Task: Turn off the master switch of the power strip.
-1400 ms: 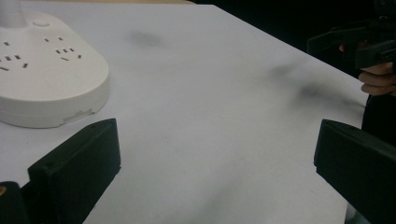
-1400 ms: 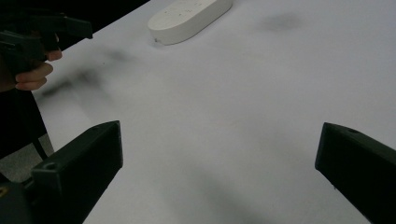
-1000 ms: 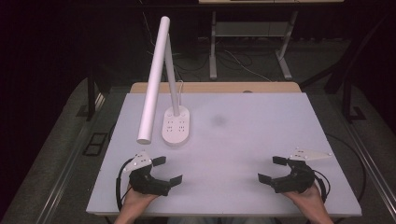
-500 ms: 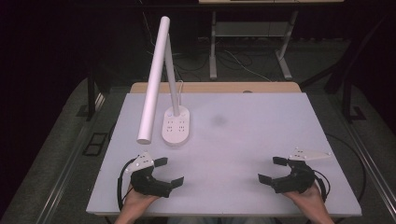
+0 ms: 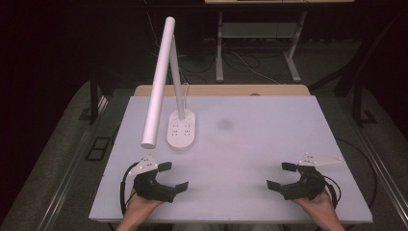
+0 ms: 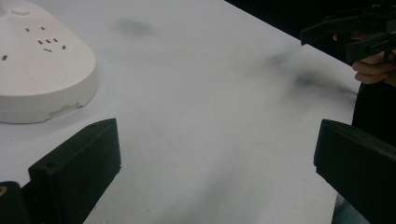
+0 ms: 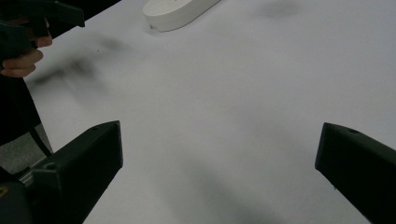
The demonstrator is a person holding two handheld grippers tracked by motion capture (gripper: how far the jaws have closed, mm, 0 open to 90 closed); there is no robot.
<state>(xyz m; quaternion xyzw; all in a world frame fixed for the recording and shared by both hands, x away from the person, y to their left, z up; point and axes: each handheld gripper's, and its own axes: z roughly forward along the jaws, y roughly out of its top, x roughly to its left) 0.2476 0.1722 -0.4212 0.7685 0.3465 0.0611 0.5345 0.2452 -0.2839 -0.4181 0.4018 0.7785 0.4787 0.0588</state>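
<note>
A white desk lamp stands on the white table (image 5: 250, 144), its oval base (image 5: 182, 129) carrying socket slots and its long tube head (image 5: 158, 84) slanting down toward the front left. My left gripper (image 5: 172, 176) rests near the front left edge, open, nothing between its jaws. My right gripper (image 5: 282, 176) sits near the front right edge, open and empty too. In the left gripper view the lamp base (image 6: 39, 70) lies ahead at the left, and the other gripper (image 6: 355, 32) shows far right. The right gripper view has the lamp base (image 7: 180, 11) at the top.
A faint grey smudge (image 5: 224, 124) marks the table's middle. A wooden strip (image 5: 221, 90) runs along the far edge. Beyond it stands a metal table frame (image 5: 257, 43) with cables on the dark floor. Black cables loop from both grippers over the front edge.
</note>
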